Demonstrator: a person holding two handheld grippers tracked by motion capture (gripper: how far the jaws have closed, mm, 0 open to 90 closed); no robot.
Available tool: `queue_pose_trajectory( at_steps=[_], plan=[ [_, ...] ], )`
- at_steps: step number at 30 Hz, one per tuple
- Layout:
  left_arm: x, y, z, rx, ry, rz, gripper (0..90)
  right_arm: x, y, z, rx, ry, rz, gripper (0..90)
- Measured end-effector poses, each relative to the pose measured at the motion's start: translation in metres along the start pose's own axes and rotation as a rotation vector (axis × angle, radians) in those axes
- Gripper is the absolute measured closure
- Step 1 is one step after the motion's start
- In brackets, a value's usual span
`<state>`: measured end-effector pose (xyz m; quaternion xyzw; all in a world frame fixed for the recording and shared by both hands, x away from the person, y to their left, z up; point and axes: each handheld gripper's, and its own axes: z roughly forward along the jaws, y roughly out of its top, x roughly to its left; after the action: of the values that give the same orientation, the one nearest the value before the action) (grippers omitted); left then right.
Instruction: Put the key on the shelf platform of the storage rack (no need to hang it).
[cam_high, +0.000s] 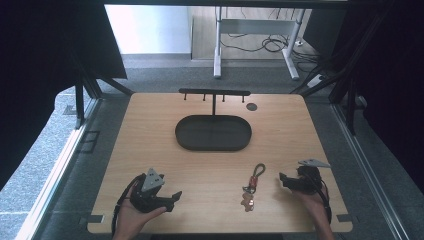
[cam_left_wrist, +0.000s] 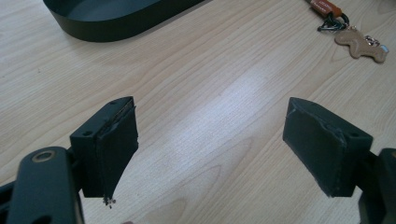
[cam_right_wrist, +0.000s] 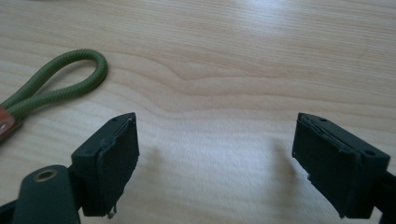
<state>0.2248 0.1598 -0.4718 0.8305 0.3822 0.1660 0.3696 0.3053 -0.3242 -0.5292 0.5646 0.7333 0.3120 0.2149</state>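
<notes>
A keychain (cam_high: 251, 186) lies flat on the wooden table (cam_high: 150, 145) near the front, with a green cord loop (cam_high: 258, 169), an orange-brown band and a tan bear-shaped charm (cam_high: 247, 203). My right gripper (cam_high: 283, 180) rests just right of it, open, jaws wide apart over bare wood; the green cord loop (cam_right_wrist: 60, 81) lies at the left of the right gripper view. My left gripper (cam_high: 172, 198) sits at the front left, open and holding nothing. The charm (cam_left_wrist: 363, 44) appears far off at the top right of the left gripper view.
A black oval tray (cam_high: 213, 133) sits mid-table, its rim (cam_left_wrist: 112, 25) also ahead of the left gripper. Behind it stands a black T-shaped hook rack (cam_high: 214, 93). A small dark disc (cam_high: 251, 106) lies at the back right. Black curtains flank the table.
</notes>
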Motion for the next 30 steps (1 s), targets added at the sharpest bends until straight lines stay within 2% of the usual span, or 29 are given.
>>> queue_pose_trajectory(
  at_steps=[6, 7, 9, 10, 12, 14, 15, 17, 21, 27, 30],
  plan=[
    [-0.006, 0.002, -0.006, -0.012, -0.002, 0.020, 18.4, -0.001, -0.003, -0.017, -0.034, -0.003, -0.022, 23.8],
    [-0.007, 0.002, -0.007, -0.017, -0.002, 0.024, 18.4, -0.004, -0.002, -0.024, -0.042, -0.022, -0.006, 27.3],
    [-0.009, 0.001, -0.010, -0.022, -0.003, 0.032, 18.4, -0.005, -0.002, -0.026, -0.044, -0.024, 0.002, 29.1],
    [-0.009, 0.000, -0.012, -0.025, -0.006, 0.029, 18.4, -0.009, -0.001, -0.030, -0.040, 0.002, 0.016, 34.1],
    [-0.008, 0.000, -0.015, -0.031, -0.008, 0.025, 18.4, -0.011, -0.001, -0.033, -0.035, 0.030, 0.024, 36.2],
    [-0.007, 0.000, -0.017, -0.035, -0.007, 0.025, 18.4, -0.011, -0.002, -0.033, -0.034, 0.038, 0.020, 37.1],
    [-0.006, 0.000, -0.019, -0.036, -0.003, 0.028, 18.4, -0.010, -0.003, -0.033, -0.024, 0.040, -0.009, 39.0],
    [-0.006, 0.001, -0.020, -0.041, -0.005, 0.026, 18.4, -0.010, -0.003, -0.033, -0.031, 0.030, -0.016, 43.0],
    [-0.006, 0.001, -0.021, -0.040, -0.006, 0.027, 18.4, -0.010, -0.003, -0.035, -0.034, 0.058, -0.011, 49.1],
    [-0.005, 0.000, -0.019, -0.020, 0.012, 0.029, 18.4, -0.007, -0.001, -0.044, -0.037, 0.140, -0.092, 66.7],
    [-0.002, 0.000, -0.020, -0.019, 0.024, 0.015, 18.4, -0.004, -0.001, -0.045, -0.039, 0.154, -0.131, 75.2]
  ],
)
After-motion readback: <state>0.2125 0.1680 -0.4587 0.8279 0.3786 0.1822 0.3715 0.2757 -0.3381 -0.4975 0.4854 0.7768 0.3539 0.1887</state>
